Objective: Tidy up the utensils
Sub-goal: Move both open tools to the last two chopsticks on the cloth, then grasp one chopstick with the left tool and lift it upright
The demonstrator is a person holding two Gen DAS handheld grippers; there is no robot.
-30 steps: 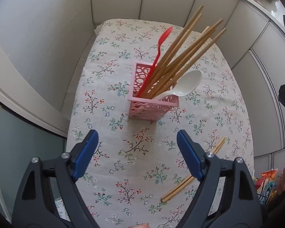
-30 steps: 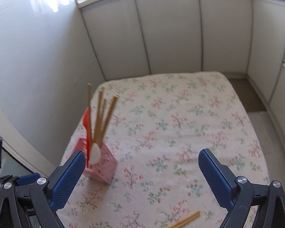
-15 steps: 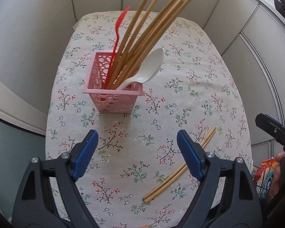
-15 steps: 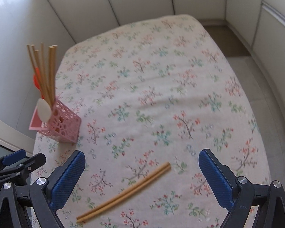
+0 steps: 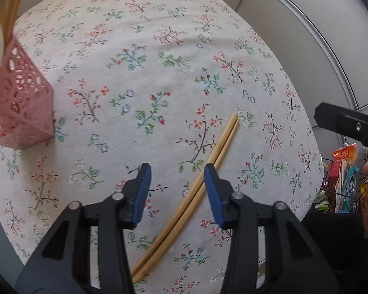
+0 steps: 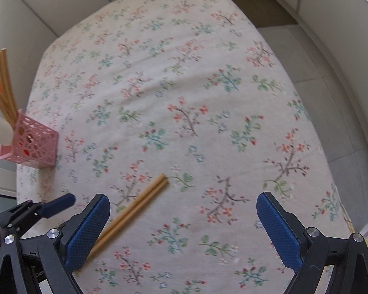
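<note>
Left claw (image 5: 176, 183) closing over the pair of tan wooden chopsticks (image 5: 196, 191) lying on the floral-cloth surface (image 5: 159, 49); pads not yet touching them. Right claw (image 6: 182, 225) spread wide, empty. Pink perforated plastic basket (image 6: 34, 144) stands well apart.

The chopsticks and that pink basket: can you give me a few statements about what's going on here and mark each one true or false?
1. Two wooden chopsticks lie side by side on the flowered tablecloth. True.
2. The pink basket is empty. False: it holds more chopsticks, a white spoon and something red.
3. The left tool is closing with the loose chopsticks passing between its blue pads, which do not yet press on them. True.
4. The right tool grips the chopsticks. False: it is wide open and holds nothing.
5. The basket lies tipped over. False: it stands upright.
</note>
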